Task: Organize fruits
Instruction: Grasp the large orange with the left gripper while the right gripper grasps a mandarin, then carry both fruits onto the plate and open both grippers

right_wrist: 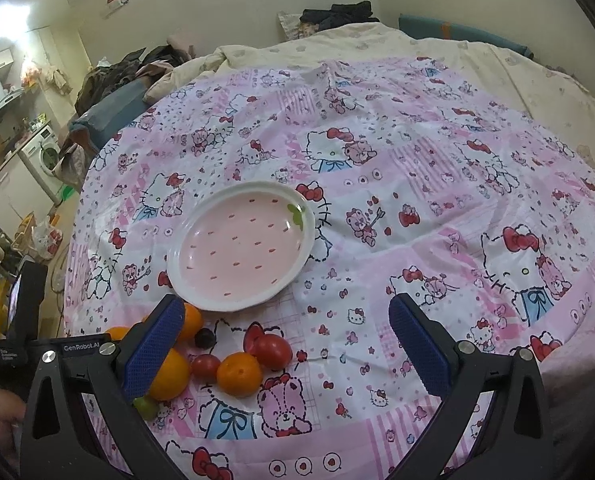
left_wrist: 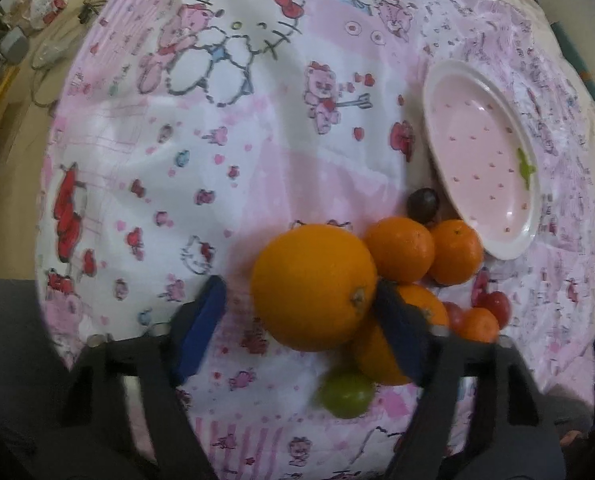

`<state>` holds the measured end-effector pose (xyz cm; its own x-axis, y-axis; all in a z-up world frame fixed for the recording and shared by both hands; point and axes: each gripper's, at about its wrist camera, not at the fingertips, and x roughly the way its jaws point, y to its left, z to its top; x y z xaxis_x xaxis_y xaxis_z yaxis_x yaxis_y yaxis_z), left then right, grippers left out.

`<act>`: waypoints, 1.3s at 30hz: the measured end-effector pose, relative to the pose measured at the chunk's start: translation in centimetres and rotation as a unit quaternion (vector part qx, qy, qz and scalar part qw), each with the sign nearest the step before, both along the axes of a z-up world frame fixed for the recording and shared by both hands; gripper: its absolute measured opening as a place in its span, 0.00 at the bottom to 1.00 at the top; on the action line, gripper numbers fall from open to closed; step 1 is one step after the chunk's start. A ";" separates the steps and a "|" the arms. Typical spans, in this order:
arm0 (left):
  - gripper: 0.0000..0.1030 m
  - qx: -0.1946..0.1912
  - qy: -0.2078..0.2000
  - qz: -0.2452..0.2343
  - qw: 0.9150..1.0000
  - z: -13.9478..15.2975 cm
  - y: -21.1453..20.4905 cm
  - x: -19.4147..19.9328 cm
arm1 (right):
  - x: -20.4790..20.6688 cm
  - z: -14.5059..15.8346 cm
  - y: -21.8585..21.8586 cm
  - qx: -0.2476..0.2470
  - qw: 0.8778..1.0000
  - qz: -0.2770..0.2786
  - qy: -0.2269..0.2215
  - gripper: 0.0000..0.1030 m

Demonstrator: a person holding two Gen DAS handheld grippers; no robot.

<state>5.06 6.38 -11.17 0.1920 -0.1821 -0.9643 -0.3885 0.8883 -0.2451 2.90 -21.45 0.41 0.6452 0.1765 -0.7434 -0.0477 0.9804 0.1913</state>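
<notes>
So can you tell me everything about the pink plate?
The plate is round and shallow, with a glossy pink middle dotted with small red marks, a white rim, and a green leaf shape near one edge. It looks like glazed ceramic. It is empty and lies flat on the cartoon-cat cloth, just behind the pile of fruit. In the left wrist view, a small orange sits right by its rim.

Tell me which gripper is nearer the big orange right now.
Left. The left gripper straddles the big orange, one finger touching its side and the other apart from it. The right gripper hangs open over the cloth beside the fruit pile, nothing between its fingers.
</notes>
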 end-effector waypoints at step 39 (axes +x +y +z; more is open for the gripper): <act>0.48 0.008 -0.108 -0.022 0.994 7.0 1.3 -2.7 | 3.3 -10.9 2.0 0.177 0.943 0.032 0.280 0.40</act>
